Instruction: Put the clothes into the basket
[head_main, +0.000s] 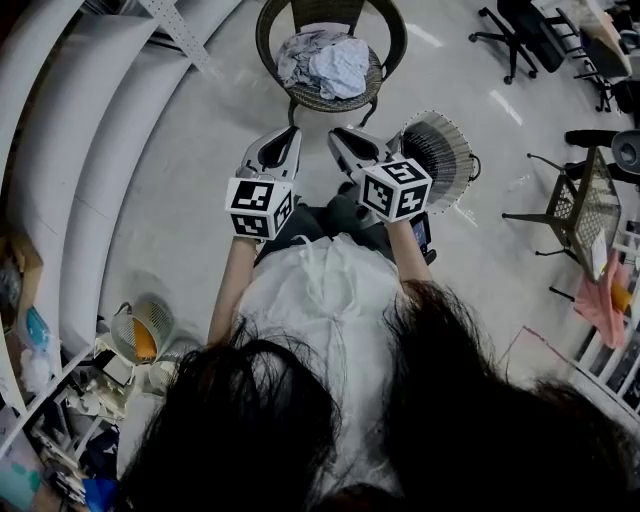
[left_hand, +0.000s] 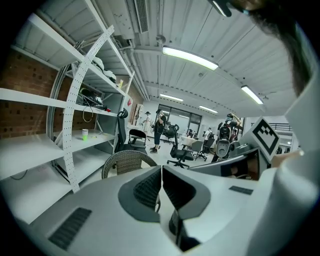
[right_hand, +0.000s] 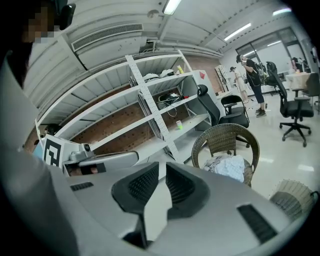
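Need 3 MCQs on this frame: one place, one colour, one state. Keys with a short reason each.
1. Where do the clothes lie?
A) on the wicker chair
B) on a shelf
C) on the floor

2. What colour are the clothes?
A) red
B) pale white-grey
C) black

3. The right hand-held gripper is:
A) wide open
B) shut on cloth
C) shut, empty

Key:
1 A, the pile sits on the chair's seat.
2 B, the fabric is pale in both the head view and the right gripper view.
3 C, its jaws stand together with nothing between them.

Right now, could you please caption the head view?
Left gripper and right gripper, jaws shut, face clothes on a wicker chair; basket nearby.
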